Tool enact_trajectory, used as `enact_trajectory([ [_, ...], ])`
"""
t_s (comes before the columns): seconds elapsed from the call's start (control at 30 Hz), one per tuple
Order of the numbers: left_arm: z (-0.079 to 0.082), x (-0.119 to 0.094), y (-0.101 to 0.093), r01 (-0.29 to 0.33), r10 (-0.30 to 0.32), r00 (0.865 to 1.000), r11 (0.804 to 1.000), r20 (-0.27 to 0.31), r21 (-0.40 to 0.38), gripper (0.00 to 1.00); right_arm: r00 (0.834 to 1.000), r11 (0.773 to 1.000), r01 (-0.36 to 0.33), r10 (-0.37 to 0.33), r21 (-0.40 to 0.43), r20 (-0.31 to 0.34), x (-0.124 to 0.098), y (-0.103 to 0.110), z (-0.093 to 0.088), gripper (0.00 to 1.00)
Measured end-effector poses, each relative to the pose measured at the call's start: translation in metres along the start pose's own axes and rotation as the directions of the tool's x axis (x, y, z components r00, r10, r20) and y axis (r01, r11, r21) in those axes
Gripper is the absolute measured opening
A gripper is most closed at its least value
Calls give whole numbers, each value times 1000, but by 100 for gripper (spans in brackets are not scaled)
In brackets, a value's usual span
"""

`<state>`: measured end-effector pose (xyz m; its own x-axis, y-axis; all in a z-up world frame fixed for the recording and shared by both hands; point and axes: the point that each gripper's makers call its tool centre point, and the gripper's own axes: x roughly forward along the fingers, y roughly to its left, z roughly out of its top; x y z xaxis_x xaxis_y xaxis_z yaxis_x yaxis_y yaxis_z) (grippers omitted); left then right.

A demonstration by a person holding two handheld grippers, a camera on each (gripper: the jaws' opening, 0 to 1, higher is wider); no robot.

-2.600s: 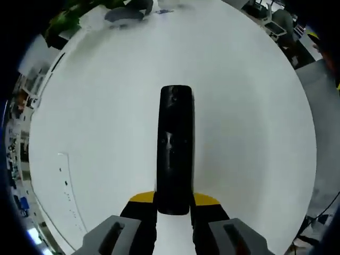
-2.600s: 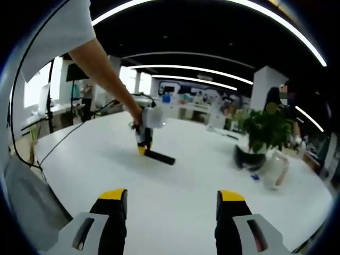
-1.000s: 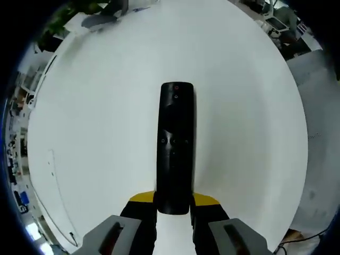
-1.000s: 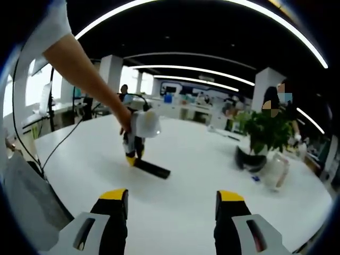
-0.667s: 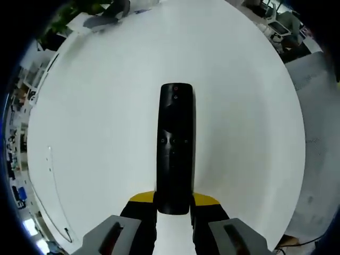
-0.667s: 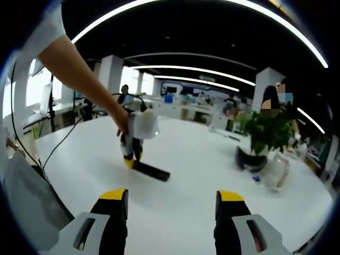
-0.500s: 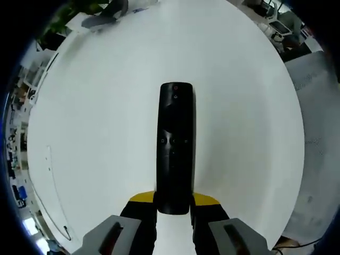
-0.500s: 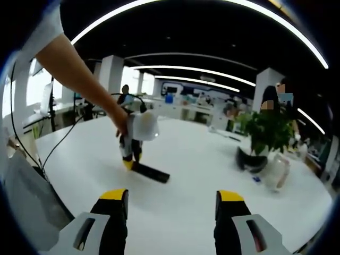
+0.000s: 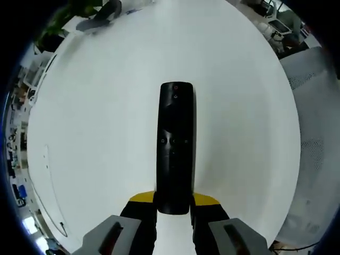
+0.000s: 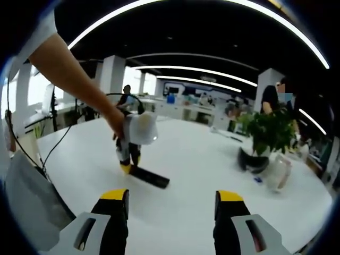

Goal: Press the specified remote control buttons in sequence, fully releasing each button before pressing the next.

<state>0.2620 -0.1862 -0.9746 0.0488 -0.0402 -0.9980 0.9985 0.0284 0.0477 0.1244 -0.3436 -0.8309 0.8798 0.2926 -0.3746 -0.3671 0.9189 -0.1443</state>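
While the left gripper (image 9: 173, 208) has its yellow-tipped jaws closed on the near end of the remote (image 9: 176, 146), the black bar runs straight away from the camera in the left gripper view, button face showing, a small red mark near its far end. Beneath it spreads the white table (image 9: 95, 122), with a dark object at the far edge too blurred to name.

In the right gripper view, the right gripper (image 10: 172, 210) hangs above the table with its jaws spread wide and nothing between them. Well ahead of it the remote (image 10: 149, 177) lies along the tabletop, held at one end by the left gripper (image 10: 126, 162), which points downward under a white housing. A hand (image 10: 116, 123) on a bare arm grips that tool from above. To the right, well apart from the remote, a potted plant (image 10: 263, 139) stands near the table's far edge, with a clear container (image 10: 280, 172) just beside it. A cable (image 10: 50, 154) trails over the table's left side. People stand in the office behind.
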Motion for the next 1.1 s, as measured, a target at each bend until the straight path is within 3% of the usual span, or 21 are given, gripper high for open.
enact_trajectory([
  [0.73, 3, -2, -44, 8, -5, 998, 998, 63, -54, 23, 999, 1000, 1, -2, 24, 33, -4, -2, 5, 63],
  [1.1, 3, -4, -66, 10, 1, 994, 995, 109, -101, 23, 998, 996, -50, 47, 78, 39, -5, 5, 6, 60],
])
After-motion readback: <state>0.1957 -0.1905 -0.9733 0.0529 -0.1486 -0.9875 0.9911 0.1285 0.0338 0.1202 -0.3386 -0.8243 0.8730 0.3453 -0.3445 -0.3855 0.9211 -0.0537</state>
